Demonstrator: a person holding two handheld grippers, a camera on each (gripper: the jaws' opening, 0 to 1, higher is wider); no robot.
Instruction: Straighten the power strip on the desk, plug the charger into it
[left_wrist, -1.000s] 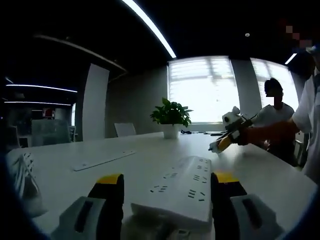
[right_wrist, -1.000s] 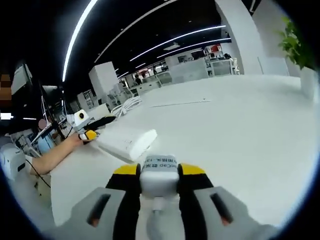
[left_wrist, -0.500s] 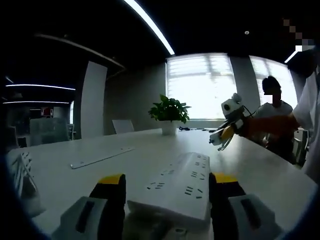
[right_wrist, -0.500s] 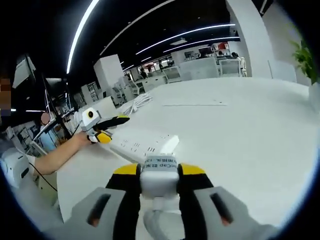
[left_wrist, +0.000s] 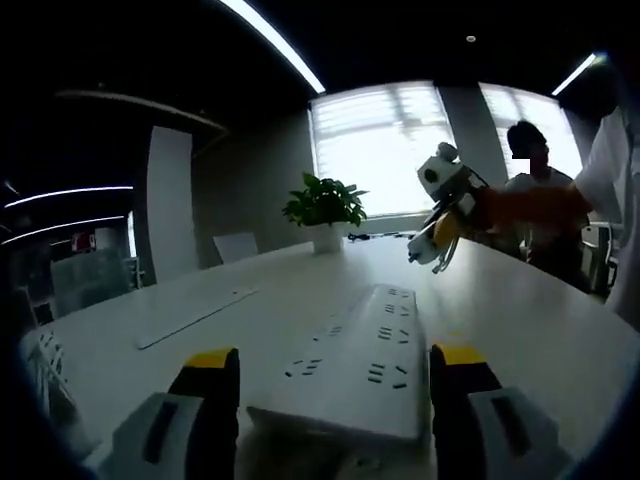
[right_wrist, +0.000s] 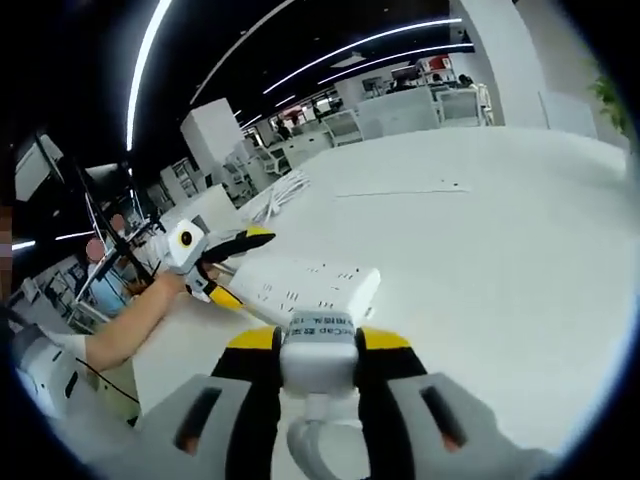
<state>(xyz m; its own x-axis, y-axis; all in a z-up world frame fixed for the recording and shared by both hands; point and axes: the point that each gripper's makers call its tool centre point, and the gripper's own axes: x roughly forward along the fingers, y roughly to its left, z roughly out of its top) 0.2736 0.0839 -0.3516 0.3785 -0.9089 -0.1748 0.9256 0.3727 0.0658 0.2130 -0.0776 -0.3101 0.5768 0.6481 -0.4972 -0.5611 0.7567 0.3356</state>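
Since a second ago the power strip has swung round so its socket face points up and its long axis runs straight away from the left gripper, toward the window side. Seen from the right gripper, the same strip now lies flatter and nearer, just ahead and slightly to the left, with its long axis going off to the left.

So the key bit: the left gripper has its jaws around the near end of the strip, one on each long side, looking closed on it, though I can't quite see whether they press the sides. The right gripper is pinched on the charger, a small white block held upright between the yellow-tipped jaws, with its white cable looping down under it. The charger hangs just short of the strip's far end, so the right hand is the one that has to travel, forward and down onto the sockets.

In the left gripper view the right gripper hovers above and beyond the far end of the strip, over the white worktop.

Writing: there's a grey label on top of the charger with small print; I can maybe make out "Cap", the rest is too tiny.
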